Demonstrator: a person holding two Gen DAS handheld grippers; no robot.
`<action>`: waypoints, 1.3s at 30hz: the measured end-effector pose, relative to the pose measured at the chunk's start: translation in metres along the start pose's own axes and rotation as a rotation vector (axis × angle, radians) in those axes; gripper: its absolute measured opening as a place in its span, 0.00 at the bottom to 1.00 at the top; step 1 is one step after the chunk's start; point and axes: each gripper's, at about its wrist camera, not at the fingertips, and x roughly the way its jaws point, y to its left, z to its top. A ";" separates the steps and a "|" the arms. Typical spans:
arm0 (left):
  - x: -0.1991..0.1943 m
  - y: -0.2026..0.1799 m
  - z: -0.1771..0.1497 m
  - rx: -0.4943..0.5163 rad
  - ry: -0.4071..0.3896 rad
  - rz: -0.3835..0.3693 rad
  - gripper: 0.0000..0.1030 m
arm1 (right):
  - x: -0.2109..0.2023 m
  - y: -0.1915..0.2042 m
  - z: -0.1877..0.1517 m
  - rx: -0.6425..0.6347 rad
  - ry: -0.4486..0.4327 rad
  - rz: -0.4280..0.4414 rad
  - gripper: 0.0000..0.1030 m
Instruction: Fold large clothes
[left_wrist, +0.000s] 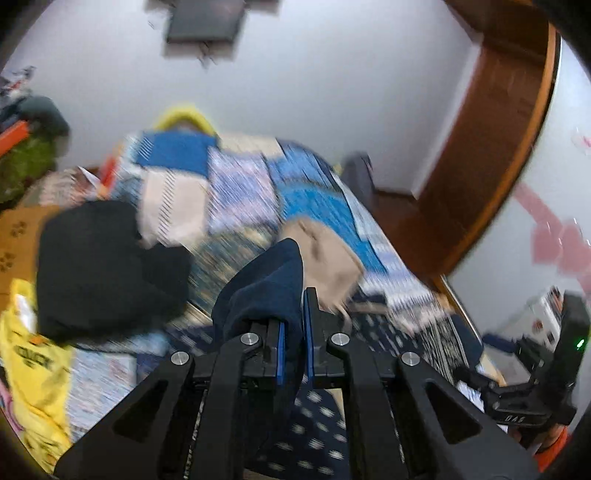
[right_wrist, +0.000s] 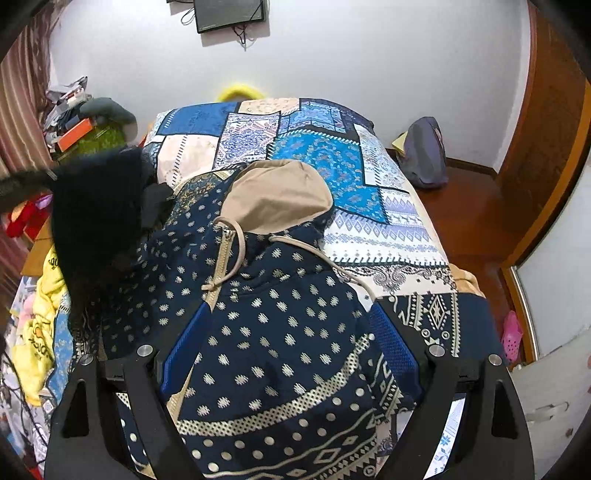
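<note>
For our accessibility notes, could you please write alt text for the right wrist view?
The right gripper, jaws wide, straddles a navy patterned hoodie with a tan hood, lying on a blue patchwork bedspread. A black garment hangs at left.

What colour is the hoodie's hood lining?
Plain tan hood lining on the navy patterned hoodie; clearest in the right wrist view.

Bed's left (right_wrist: 40, 332) cluttered — right floor (right_wrist: 472, 206) open.
</note>
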 end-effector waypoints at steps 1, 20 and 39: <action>0.010 -0.006 -0.005 0.010 0.035 -0.008 0.07 | -0.001 -0.002 -0.002 0.001 0.001 -0.001 0.83; 0.067 -0.050 -0.107 0.159 0.369 -0.006 0.44 | 0.004 0.006 -0.020 -0.073 0.044 -0.016 0.83; -0.032 0.107 -0.103 0.036 0.161 0.291 0.78 | 0.061 0.127 -0.006 -0.398 0.152 0.124 0.82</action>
